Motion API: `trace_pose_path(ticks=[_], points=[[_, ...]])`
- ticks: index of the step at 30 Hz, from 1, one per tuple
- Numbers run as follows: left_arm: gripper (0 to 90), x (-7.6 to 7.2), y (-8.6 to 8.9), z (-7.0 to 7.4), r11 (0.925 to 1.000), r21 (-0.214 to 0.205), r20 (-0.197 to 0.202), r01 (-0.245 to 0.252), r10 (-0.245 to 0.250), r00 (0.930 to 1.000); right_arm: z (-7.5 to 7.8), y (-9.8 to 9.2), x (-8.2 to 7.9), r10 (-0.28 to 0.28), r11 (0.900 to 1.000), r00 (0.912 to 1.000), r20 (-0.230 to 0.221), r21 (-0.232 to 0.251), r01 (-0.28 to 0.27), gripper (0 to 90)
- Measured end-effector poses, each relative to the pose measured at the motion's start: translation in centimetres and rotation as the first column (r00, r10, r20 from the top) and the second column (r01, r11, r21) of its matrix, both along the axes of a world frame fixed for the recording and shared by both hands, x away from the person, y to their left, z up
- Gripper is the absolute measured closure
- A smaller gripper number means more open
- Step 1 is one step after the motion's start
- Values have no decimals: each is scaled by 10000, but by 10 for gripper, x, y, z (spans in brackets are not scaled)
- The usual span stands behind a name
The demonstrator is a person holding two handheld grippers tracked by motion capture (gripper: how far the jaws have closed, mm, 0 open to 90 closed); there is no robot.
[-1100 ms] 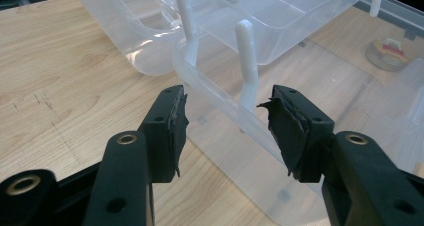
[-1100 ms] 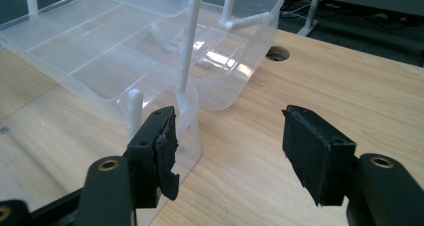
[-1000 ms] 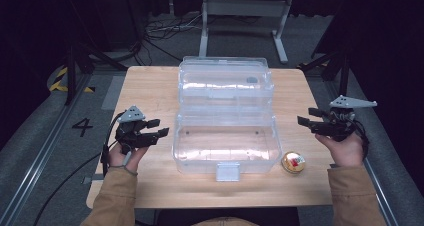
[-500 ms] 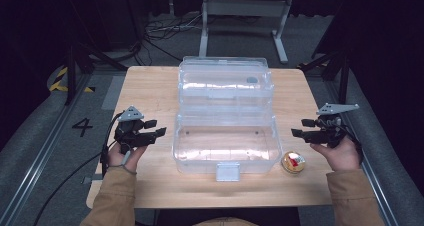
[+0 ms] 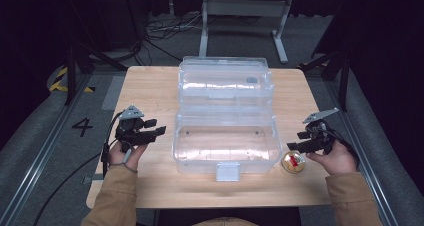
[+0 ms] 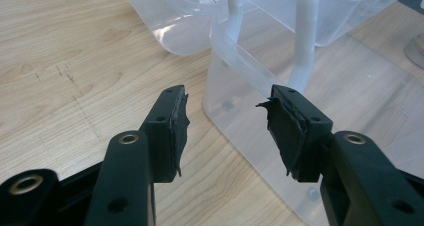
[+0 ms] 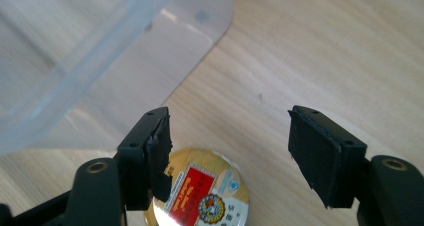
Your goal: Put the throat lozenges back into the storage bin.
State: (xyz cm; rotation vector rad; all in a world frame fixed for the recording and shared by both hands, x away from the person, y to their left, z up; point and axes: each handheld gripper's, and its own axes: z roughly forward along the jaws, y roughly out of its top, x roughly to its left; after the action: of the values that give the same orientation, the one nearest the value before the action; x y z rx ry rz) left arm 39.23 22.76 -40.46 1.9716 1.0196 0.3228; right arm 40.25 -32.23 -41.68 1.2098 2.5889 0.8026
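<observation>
Wooden table (image 5: 155,93) bears red-labelled tin (image 7: 202,191) (writing unreadable).

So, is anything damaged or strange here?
Yes: the black rubber pads on the left gripper's fingers are torn and peeling at the edges. The open clear plastic box and round gold tin look normal.

round gold tin (image 5: 293,162), red label, flat on table beside clear box (image 5: 226,143).
</observation>
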Motion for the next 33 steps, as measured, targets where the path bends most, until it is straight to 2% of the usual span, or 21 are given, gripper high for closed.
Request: trace_pose_path(ticks=[5, 7, 11, 15, 21, 24, 30, 33], points=[[502, 4, -1, -1, 10000, 27, -48, 33, -33, 10000, -11, 0, -6, 208, 9993, 9988, -448, -304, -222, 293], [501, 5, -2, -2, 10000, 10, -34, 6, -6, 10000, -15, 2, -10, 167, 9981, 9982, -571, -580, -200, 233], [501, 7, -2, -2, 10000, -2, -57, -32, 32, 10000, -22, 5, -15, 306, 9916, 9955, -898, -1224, -416, 194], [501, 8, -2, -2, 10000, -21, -69, -35, 35, 10000, -26, 7, -18, 473, 9880, 9917, -1194, -1403, -640, 182], [500, 8, -2, -2, 10000, -24, -108, -39, 39, 9999, -36, 14, -20, 795, 9697, 9828, -1667, -2155, -1150, 150], [499, 8, -2, -3, 10000, -30, -111, -23, 23, 9999, -38, 15, -20, 757, 9676, 9807, -1801, -2242, -1159, 150], [499, 8, -3, -3, 10000, 23, -98, 46, -46, 9999, -44, 18, -19, 732, 9546, 9758, -2060, -2687, -1284, 150], [497, 8, -3, -3, 10000, 23, -128, 40, -40, 9999, -46, 20, -20, 801, 9511, 9740, -2120, -2761, -1383, 153]])
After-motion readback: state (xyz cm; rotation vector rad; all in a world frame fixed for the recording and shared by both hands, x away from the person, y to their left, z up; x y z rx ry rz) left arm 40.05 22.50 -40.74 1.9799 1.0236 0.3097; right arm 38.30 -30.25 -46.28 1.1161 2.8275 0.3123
